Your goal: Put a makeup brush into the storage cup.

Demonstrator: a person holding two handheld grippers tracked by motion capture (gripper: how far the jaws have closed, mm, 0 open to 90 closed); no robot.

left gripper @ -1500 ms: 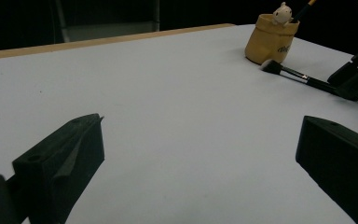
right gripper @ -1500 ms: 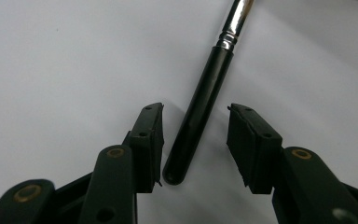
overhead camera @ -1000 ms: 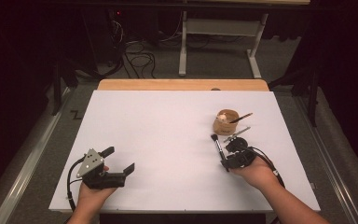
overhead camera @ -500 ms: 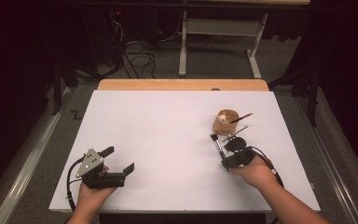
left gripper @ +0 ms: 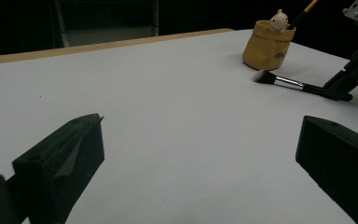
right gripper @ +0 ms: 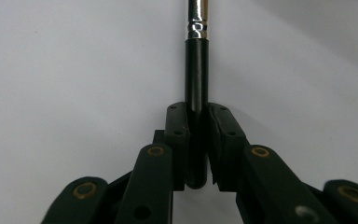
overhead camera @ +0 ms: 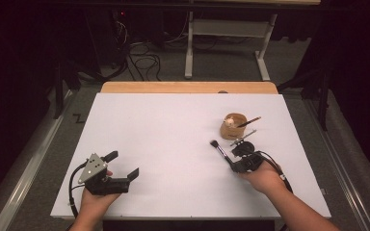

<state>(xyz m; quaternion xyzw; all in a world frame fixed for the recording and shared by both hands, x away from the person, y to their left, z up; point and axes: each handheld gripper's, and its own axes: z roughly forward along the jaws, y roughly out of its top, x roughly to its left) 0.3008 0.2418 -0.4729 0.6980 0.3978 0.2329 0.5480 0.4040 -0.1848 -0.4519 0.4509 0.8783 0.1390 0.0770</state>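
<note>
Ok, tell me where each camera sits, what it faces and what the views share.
High view: above the person's side, looking down on the table; both forearms show.
Left gripper view: on the left hand-held gripper, jaws apart, facing the cup.
Right gripper view: on the right hand-held gripper, closed on the brush.
Shared: the brush.

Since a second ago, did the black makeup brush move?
Yes. The black makeup brush, clamped in the right gripper, slid slightly toward the person, away from the tan cup.
</note>
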